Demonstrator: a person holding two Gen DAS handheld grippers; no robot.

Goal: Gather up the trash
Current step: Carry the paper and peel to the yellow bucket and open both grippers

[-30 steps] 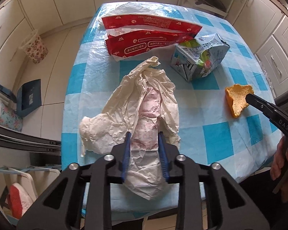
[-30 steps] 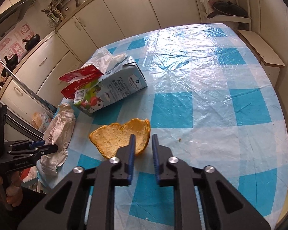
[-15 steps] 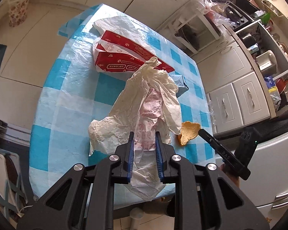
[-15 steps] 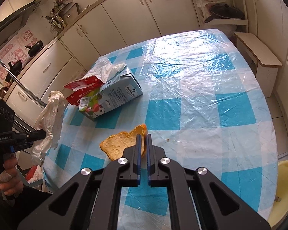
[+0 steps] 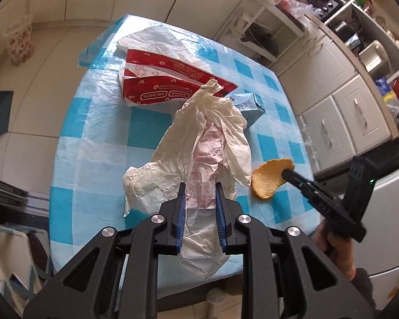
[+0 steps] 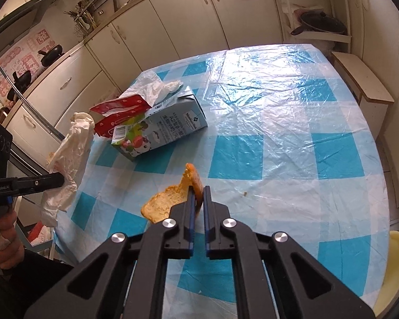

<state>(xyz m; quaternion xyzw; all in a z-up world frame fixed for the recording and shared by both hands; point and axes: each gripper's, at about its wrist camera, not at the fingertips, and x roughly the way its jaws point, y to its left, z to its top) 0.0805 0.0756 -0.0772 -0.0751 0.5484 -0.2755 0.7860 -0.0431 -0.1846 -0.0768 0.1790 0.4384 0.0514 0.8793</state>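
My left gripper (image 5: pixel 199 194) is shut on a crumpled cream paper wrapper (image 5: pixel 199 143) and holds it in the air above the table's near edge; the wrapper also shows in the right wrist view (image 6: pixel 71 148). My right gripper (image 6: pixel 198 196) is shut on an orange peel (image 6: pixel 170 199), lifted off the table; the peel also shows in the left wrist view (image 5: pixel 270 180). A red-and-white paper bag (image 5: pixel 167 85) and a crushed milk carton (image 6: pixel 159 130) lie on the blue-checked table (image 6: pixel 279 133).
A white plastic bag (image 5: pixel 157 37) lies under the red bag at the table's far end. A small waste basket (image 5: pixel 20 42) stands on the floor at far left. White cabinets (image 5: pixel 345 122) line the right. A yellow stool (image 6: pixel 393 265) stands by the table's right corner.
Both grippers have risen from the table: the left has lifted the wrapper clear, and the right has closed on the orange peel and raised it.
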